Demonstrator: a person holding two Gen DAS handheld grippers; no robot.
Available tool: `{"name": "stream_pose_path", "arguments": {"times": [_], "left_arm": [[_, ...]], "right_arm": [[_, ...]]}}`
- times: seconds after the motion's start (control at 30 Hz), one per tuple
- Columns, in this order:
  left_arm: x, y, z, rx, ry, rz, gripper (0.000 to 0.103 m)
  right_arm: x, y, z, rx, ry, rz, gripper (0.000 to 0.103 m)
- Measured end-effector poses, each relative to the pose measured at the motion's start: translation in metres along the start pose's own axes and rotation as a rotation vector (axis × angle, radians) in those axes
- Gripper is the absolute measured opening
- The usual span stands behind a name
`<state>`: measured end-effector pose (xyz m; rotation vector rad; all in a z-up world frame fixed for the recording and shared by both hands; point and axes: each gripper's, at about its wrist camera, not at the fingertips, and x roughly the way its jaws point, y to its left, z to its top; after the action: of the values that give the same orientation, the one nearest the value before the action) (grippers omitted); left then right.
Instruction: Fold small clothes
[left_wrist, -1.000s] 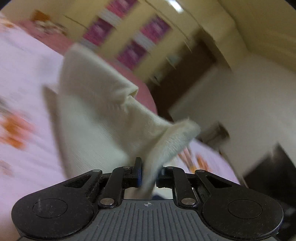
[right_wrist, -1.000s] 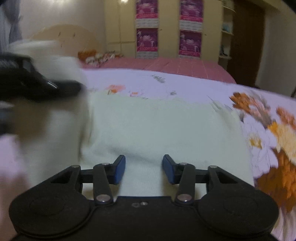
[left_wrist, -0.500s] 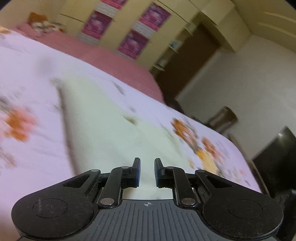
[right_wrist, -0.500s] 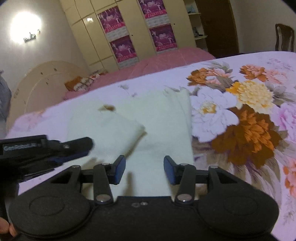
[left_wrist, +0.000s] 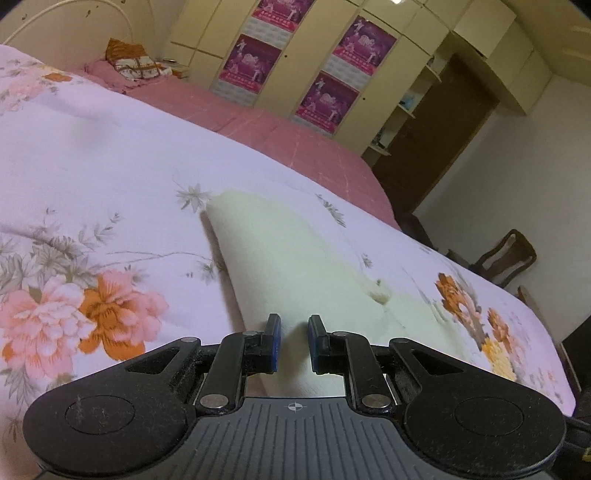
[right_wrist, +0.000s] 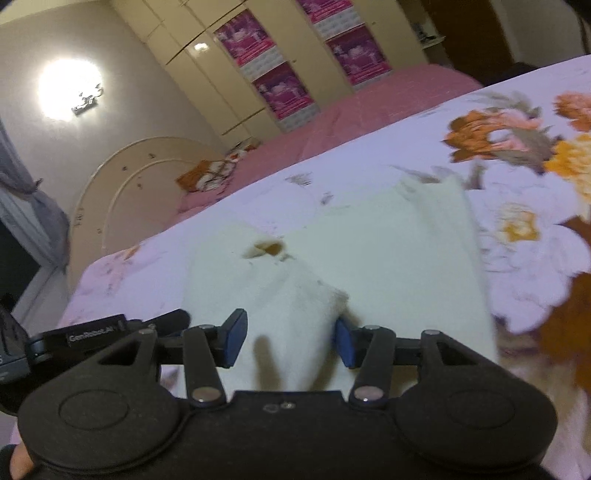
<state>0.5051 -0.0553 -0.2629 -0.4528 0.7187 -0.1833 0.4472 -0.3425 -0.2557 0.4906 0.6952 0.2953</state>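
Observation:
A cream-white small garment (left_wrist: 295, 266) lies on the floral bedspread (left_wrist: 92, 177), with one part folded over the rest. In the right wrist view the garment (right_wrist: 388, 251) shows a folded flap whose corner points toward me. My left gripper (left_wrist: 293, 343) is open and empty, just above the garment's near edge. My right gripper (right_wrist: 290, 338) is open wide and empty, its jaws either side of the folded flap's corner without closing on it. The left gripper's body (right_wrist: 92, 332) shows at the left of the right wrist view.
A pink sheet (left_wrist: 280, 129) covers the far part of the bed, with a pillow (left_wrist: 129, 62) by the headboard (right_wrist: 140, 184). Wardrobes with purple posters (left_wrist: 328, 99) stand behind. Wooden chairs (left_wrist: 506, 258) stand beyond the bed's right side.
My left gripper let go of the garment part it held up a second ago; that part now lies folded over. Both grippers have shifted over the garment; the right one stayed open.

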Motion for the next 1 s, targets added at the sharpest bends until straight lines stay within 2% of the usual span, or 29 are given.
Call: {"name": "stream_pose_path", "arguments": {"times": [0.07, 0.13, 0.17, 0.3, 0.4, 0.5, 0.57, 0.6, 0.63, 0.73, 0.8, 0.83, 0.93, 1.0], "left_arm": [[0.002, 0.002, 0.002, -0.006, -0.003, 0.008, 0.014], [0.009, -0.001, 0.004, -0.006, -0.003, 0.017, 0.014], [0.010, -0.001, 0.004, -0.004, -0.004, 0.017, 0.014], [0.008, -0.006, 0.004, 0.020, -0.012, 0.014, 0.015], [0.004, -0.016, 0.001, 0.038, -0.019, -0.022, 0.015], [-0.004, -0.036, -0.006, 0.095, -0.021, -0.077, 0.016], [-0.008, -0.051, -0.014, 0.145, -0.008, -0.109, 0.039], [-0.010, -0.057, -0.019, 0.162, 0.003, -0.119, 0.068], [-0.011, -0.062, -0.026, 0.178, 0.018, -0.129, 0.082], [-0.008, -0.068, -0.047, 0.216, 0.083, -0.126, 0.082], [-0.001, -0.066, -0.058, 0.214, 0.149, -0.110, 0.082], [0.000, -0.064, -0.061, 0.216, 0.160, -0.103, 0.082], [-0.003, -0.061, -0.066, 0.237, 0.168, -0.102, 0.082], [-0.007, -0.059, -0.066, 0.231, 0.179, -0.106, 0.082]], "right_arm": [[0.009, 0.000, 0.002, -0.005, 0.015, 0.001, 0.048], [0.016, 0.005, 0.003, -0.023, 0.028, 0.017, 0.027], [0.016, 0.010, 0.002, -0.050, 0.028, 0.011, 0.008], [-0.010, 0.023, 0.001, -0.097, -0.065, 0.003, 0.008], [-0.045, 0.032, 0.000, -0.130, -0.154, -0.013, 0.007], [-0.077, 0.043, -0.009, -0.198, -0.238, -0.073, 0.007], [-0.098, 0.045, -0.023, -0.225, -0.287, -0.129, 0.007], [-0.108, 0.041, -0.032, -0.217, -0.294, -0.154, 0.007], [-0.114, 0.034, -0.040, -0.201, -0.290, -0.182, 0.007], [-0.114, 0.005, -0.066, -0.121, -0.209, -0.277, 0.007], [-0.104, -0.019, -0.075, -0.008, -0.105, -0.252, 0.009], [-0.103, -0.023, -0.075, 0.014, -0.094, -0.250, 0.011], [-0.114, -0.021, -0.067, 0.015, -0.131, -0.241, 0.025], [-0.121, -0.022, -0.060, 0.024, -0.161, -0.238, 0.043]]}}
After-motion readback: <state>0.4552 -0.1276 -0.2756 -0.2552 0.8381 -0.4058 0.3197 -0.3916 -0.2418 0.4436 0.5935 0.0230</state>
